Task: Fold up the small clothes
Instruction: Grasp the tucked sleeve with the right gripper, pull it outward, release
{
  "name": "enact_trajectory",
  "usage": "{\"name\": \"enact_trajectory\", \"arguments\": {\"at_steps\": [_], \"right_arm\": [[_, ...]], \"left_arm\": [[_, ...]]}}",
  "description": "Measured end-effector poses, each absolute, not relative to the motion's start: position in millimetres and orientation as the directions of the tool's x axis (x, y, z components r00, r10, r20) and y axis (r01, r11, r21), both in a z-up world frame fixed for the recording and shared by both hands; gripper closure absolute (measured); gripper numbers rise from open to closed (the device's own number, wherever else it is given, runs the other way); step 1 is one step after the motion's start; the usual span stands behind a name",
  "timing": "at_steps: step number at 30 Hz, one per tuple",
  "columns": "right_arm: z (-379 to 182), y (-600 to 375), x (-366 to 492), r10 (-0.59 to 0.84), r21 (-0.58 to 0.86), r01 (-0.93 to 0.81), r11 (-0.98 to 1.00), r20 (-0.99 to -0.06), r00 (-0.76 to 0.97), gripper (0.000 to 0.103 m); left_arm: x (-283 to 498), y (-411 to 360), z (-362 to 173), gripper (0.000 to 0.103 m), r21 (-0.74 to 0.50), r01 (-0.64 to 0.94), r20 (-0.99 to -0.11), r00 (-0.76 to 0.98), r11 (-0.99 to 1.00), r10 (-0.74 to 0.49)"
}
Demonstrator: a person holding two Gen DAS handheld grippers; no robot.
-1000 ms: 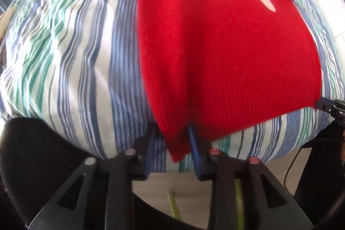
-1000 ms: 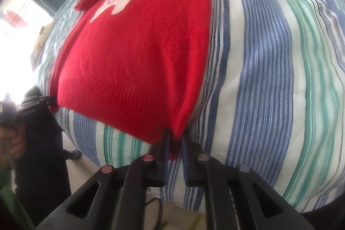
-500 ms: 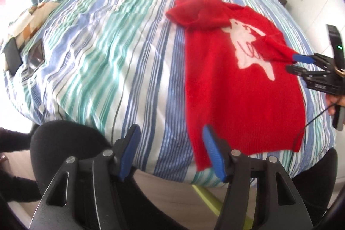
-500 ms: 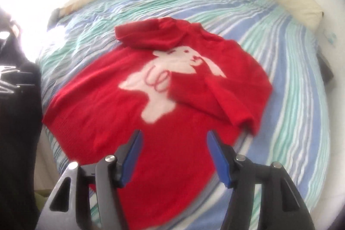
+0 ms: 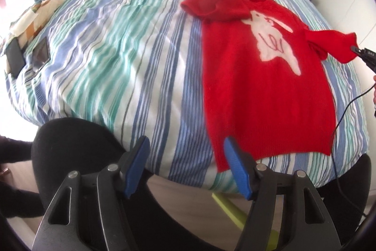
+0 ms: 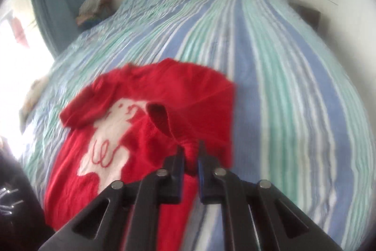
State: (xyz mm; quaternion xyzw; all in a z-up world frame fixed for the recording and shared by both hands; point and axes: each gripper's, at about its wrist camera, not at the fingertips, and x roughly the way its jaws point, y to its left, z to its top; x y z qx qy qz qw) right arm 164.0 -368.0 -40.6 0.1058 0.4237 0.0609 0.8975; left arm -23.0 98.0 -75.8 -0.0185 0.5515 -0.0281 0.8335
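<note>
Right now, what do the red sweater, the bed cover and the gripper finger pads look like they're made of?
Red sweater: soft matte knit, probably wool or acrylic; ribbed hem and fuzzy surface show, with a white knitted-in animal.
Bed cover: thin woven fabric, likely cotton; fine crinkles, printed blue-green stripes.
Pads on the left gripper: blue, matte, rubber or plastic; hard to tell.

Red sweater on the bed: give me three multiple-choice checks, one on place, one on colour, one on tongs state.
1. What does the red sweater lie on?
A. striped duvet
B. floor
C. chair
2. What colour is the animal motif?
A. black
B. white
C. yellow
3. What do the right tongs hold?
A. nothing
B. hem
C. sleeve

A: the striped duvet shows around the sweater.
B: the figure is white on red.
C: the right tongs pinch the sleeve, while the left tongs are open and empty.
</note>
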Motion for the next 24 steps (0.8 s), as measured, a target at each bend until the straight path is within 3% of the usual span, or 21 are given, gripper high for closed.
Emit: {"name": "enact_trajectory", "arguments": {"at_steps": [3,6,11,16,18,20,22,24], "right_arm": [[-34,-477,124,0.085,0.285,0.205,0.936,-0.749,0.657,0.094],[-62,-556,96,-0.001,0.296,0.388,0.873,-0.795,0.607,0.094],[-133,-600,72,0.084,0.424,0.509,0.749,-0.823,0.562,0.094],[-161,-604,54,0.152,0.587,0.536,0.607,-0.747,0.647,0.091],[-162,-607,48,0.165,0.618,0.521,0.589,-0.723,0.671,0.079],[-159,-608,48,0.168,0.640,0.502,0.582,-0.698,0.696,0.053],[-157,-610,49,0.162,0.653,0.500,0.569,-0.685,0.710,0.050],[-159,-614,50,0.159,0.652,0.518,0.553,-0.694,0.703,0.056]], "left_arm": [[-18,82,-74,0.035,-0.094,0.055,-0.913,0.393,0.994,-0.108],[-13,59,-67,0.035,-0.097,0.109,-0.907,0.400,0.989,-0.134],[-12,38,-48,0.035,-0.078,0.172,-0.888,0.437,0.982,-0.147],[-16,44,-50,0.035,-0.064,0.163,-0.895,0.427,0.985,-0.129],[-16,50,-55,0.035,-0.058,0.150,-0.904,0.413,0.987,-0.115],[-17,55,-61,0.035,-0.055,0.134,-0.910,0.401,0.989,-0.105],[-16,58,-64,0.035,-0.057,0.119,-0.914,0.392,0.991,-0.100],[-16,59,-65,0.035,-0.057,0.112,-0.915,0.391,0.992,-0.097]]}}
